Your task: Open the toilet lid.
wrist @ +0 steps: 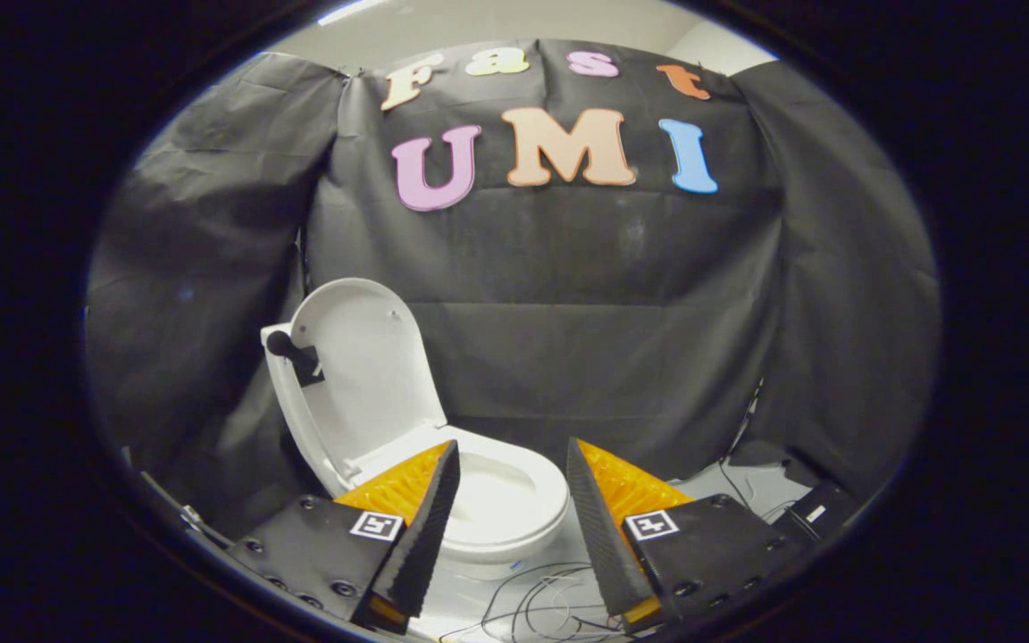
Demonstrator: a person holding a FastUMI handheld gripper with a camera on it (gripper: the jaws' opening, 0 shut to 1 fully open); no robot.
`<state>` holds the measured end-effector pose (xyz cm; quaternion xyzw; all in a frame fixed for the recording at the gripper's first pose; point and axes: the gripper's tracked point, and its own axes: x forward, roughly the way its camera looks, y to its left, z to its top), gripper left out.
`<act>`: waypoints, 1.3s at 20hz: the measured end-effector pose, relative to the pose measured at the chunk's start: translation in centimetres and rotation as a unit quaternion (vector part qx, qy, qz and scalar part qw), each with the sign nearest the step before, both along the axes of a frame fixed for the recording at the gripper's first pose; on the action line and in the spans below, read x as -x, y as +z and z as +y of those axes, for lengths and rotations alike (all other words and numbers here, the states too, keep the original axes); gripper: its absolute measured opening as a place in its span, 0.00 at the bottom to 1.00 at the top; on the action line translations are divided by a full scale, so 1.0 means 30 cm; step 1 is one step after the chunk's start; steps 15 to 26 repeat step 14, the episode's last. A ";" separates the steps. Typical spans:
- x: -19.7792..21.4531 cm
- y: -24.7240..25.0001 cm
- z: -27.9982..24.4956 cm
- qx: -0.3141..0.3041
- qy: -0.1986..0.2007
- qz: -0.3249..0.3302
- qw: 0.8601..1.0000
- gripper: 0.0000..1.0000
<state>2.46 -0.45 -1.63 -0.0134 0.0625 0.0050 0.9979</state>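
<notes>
The booth's wall [568, 304], a creased black cloth, is hung behind the toilet and folds round it on both sides; a pale ceiling strip is seen above the cloth's upper edge. No brand name or readable label is made out on the toilet.

The toilet [497, 500] is white and glossy and is set against the wall, slightly to the left of the gripper's line of sight. Its lid [363, 366] is already raised and stands nearly upright, tilted a little back toward the wall; the inner face of the lid is turned toward the camera, smooth, rounded at the top, with two small bumpers visible on it. A dark knob-like part [287, 348] is seen at the left edge of the raised lid. The seat ring [528, 518] lies flat below the lid, and the bowl opening is exposed.

The floor [729, 487] around the toilet is pale. To the right of the toilet open floor is left up to the cloth, where a small dark box [814, 513] rests. Thin loose wires [541, 603] are strewn on the floor in front of the toilet.

The gripper [514, 527] is held in front of the toilet with its fingers spread wide; nothing is held between them, and the seat ring is seen in the gap. A square black-and-white marker [377, 525] is fixed on each finger mount.
</notes>
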 end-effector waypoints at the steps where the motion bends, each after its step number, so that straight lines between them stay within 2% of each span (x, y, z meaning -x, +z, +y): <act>1: 0.010 0.029 0.004 0.001 0.001 -0.021 1.000 0.76; 4: 0.070 0.099 -0.003 -0.008 -0.001 -0.073 0.997 0.75; 26: 0.097 0.058 0.001 -0.008 0.000 -0.058 0.998 0.75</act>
